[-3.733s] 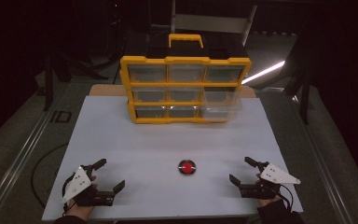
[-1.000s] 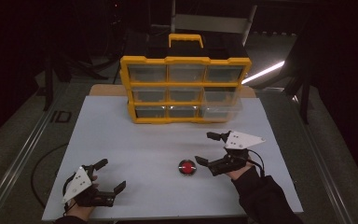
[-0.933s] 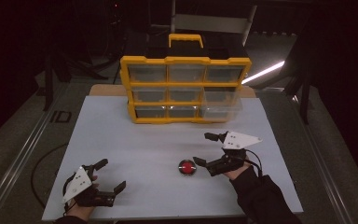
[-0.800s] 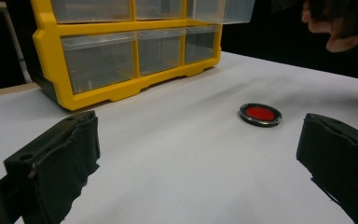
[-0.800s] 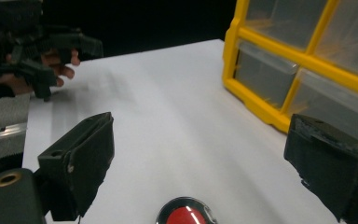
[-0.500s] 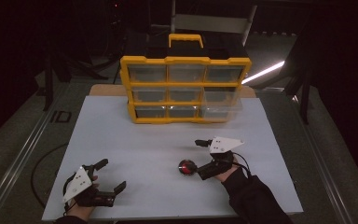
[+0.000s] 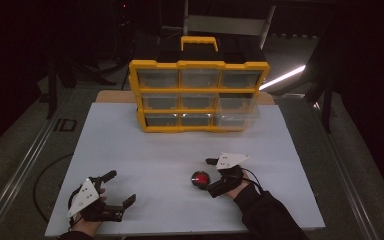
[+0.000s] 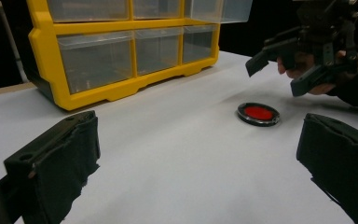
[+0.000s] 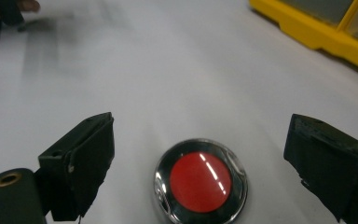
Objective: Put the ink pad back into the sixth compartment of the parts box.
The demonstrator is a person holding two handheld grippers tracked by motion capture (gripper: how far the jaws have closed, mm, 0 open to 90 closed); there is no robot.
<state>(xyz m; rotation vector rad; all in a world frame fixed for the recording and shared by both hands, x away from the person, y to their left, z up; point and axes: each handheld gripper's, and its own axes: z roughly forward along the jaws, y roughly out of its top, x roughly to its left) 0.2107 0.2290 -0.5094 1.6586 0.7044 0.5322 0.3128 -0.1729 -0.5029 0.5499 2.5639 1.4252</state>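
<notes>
The right gripper [image 7: 212,176] is wide open just beside the flat red disc [image 7: 200,178] on the white table [image 7: 155,150] — the disc lies so low that the jaws might slide over it.

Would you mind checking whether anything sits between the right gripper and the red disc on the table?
Nothing visible does. The right gripper is open just beside the red disc, and in the right gripper view the disc lies on bare white table between the two fingers, not yet touched.
</notes>
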